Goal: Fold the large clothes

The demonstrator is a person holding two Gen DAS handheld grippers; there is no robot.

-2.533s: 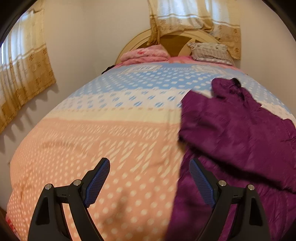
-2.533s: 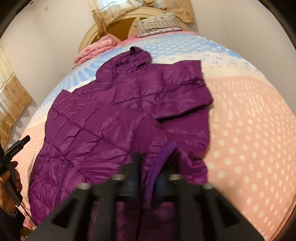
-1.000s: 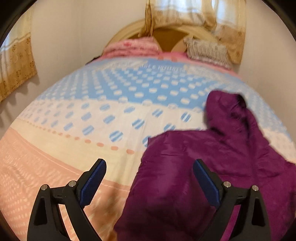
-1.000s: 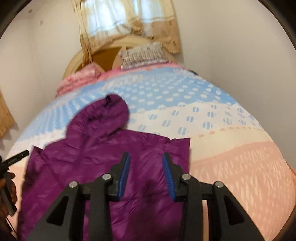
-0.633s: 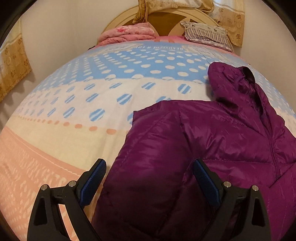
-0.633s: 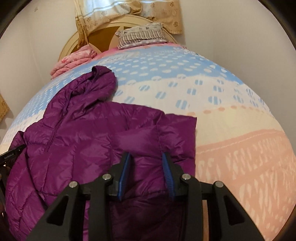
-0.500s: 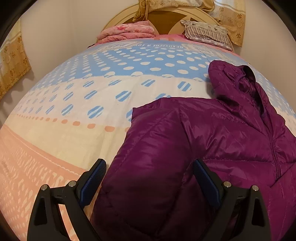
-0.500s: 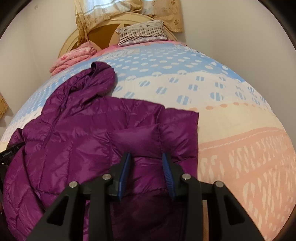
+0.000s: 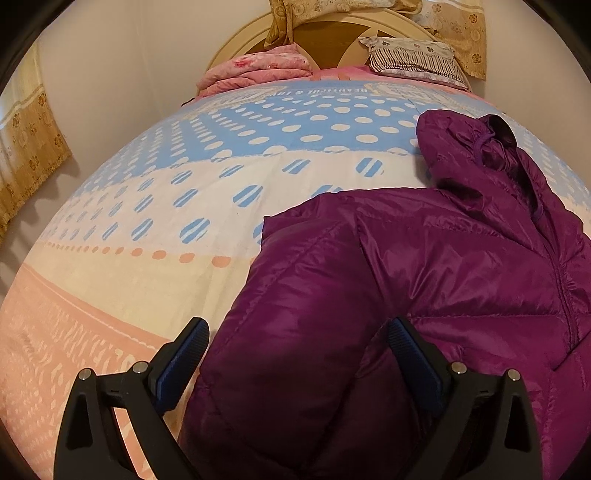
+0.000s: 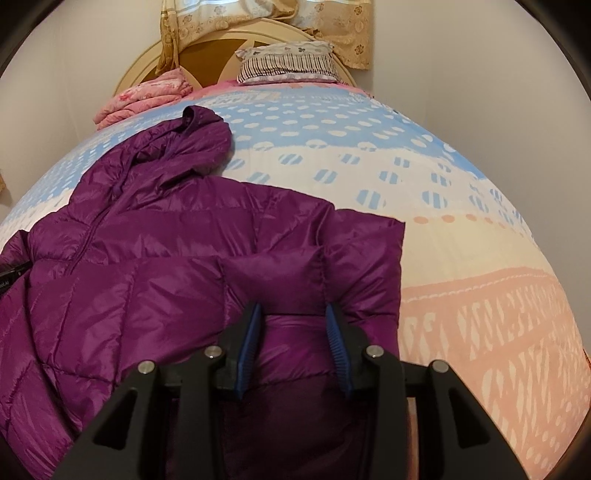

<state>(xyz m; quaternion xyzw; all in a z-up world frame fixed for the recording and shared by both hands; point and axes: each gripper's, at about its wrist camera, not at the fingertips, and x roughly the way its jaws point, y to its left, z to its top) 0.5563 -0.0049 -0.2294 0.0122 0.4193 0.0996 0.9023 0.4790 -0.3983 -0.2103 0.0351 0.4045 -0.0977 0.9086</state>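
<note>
Closest in the right wrist view are the right tongs (image 10: pixel 293 325). The two blue pads (image 10: pixel 248 343) stand narrow, with a puffy fold of the purple puffer jacket (image 10: pixel 155 280) bulging up between them and touching both, so these tongs are holding the jacket. The fold belongs to a flat part of the jacket near its right edge.

Closest in the left wrist view are the left tongs (image 9: pixel 295 349). They are spread wide. One blue pad sits over the bed cover and the other sits over the jacket (image 9: pixel 424 280). The jacket's puffy edge lies between the two pads, but they do not squeeze it.

There is one jacket. It lies flat on the bed cover (image 10: pixel 480 280), on the pink and cream bands, with its zip (image 9: pixel 561 295) facing up. Its one hood (image 10: pixel 192 147) points toward the far end of the bed and rests on the blue spotted band.

The bed cover has three colour bands: pink nearest, then cream, then blue.

At the far end there is one folded pink blanket (image 10: pixel 144 96) and one striped pillow (image 10: pixel 291 62), side by side in front of one round headboard (image 10: pixel 221 40). Behind them hangs a yellow flowered curtain (image 10: pixel 347 29). A second curtain (image 9: pixel 26 155) hangs on the side wall in the left wrist view.
</note>
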